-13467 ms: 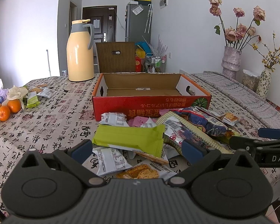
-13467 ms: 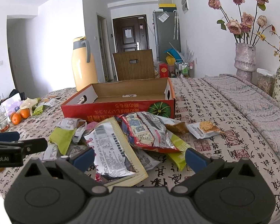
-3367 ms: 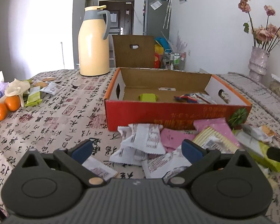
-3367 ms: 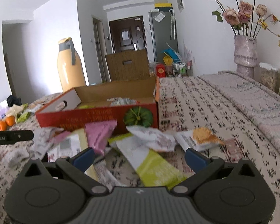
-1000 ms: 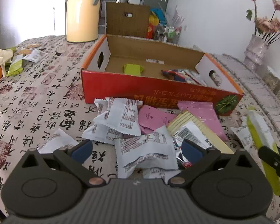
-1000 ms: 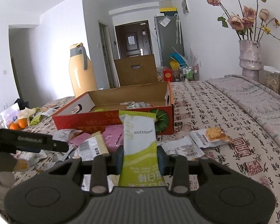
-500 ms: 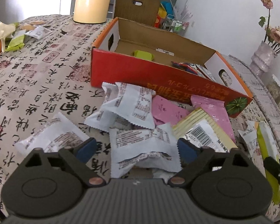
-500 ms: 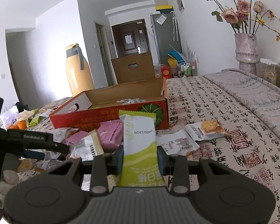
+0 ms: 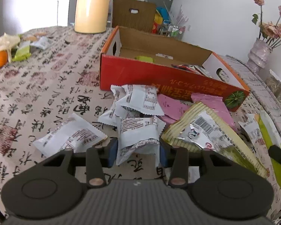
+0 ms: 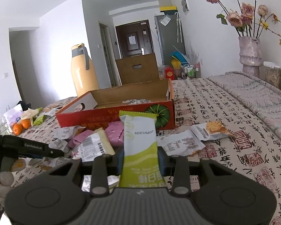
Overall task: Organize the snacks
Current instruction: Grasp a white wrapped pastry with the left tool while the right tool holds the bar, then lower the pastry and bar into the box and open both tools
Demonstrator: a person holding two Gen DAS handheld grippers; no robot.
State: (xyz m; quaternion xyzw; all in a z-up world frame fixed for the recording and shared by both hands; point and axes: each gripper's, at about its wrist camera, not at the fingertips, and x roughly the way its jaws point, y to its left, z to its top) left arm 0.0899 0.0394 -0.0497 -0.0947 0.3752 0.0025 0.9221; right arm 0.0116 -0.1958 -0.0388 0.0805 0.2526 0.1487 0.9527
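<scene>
Left gripper point(image 9: 138, 151): its jaws are closing, with a white snack packet point(image 9: 138, 136) between the blue pads; the film bulges and creases where the pads meet its sides, so they already appear to press on it.

White snack packet, handling: judged light, soft and air-puffed, with slick plastic film and a crimped seam at each end. The contents are probably crumbly, so a gentle squeeze across the middle suits it better than a hard pinch; the seam would be a thinner, less sure hold.

White snack packet, place: directly ahead of the left gripper, its near end between the fingers and its far end pointing toward the red cardboard box point(image 9: 164, 76). A second white packet point(image 9: 71, 137) lies just to the left of the left finger; the striped yellow wrapper point(image 9: 206, 129) lies just to the right of the right finger.

Right gripper point(image 10: 139, 159): narrow, clamped on a green and white bar packet point(image 10: 140, 140) that stands up out of the jaws, lifted clear of the tablecloth point(image 10: 234, 131).

Green and white bar packet, handling: judged light and fairly stiff along its length, since it holds itself upright; the film is smooth, so it could slide if the grip slackens.

Red cardboard box, place: beyond both grippers, open-topped, with the loose pile between it and them; a few packets already lie inside.
</scene>
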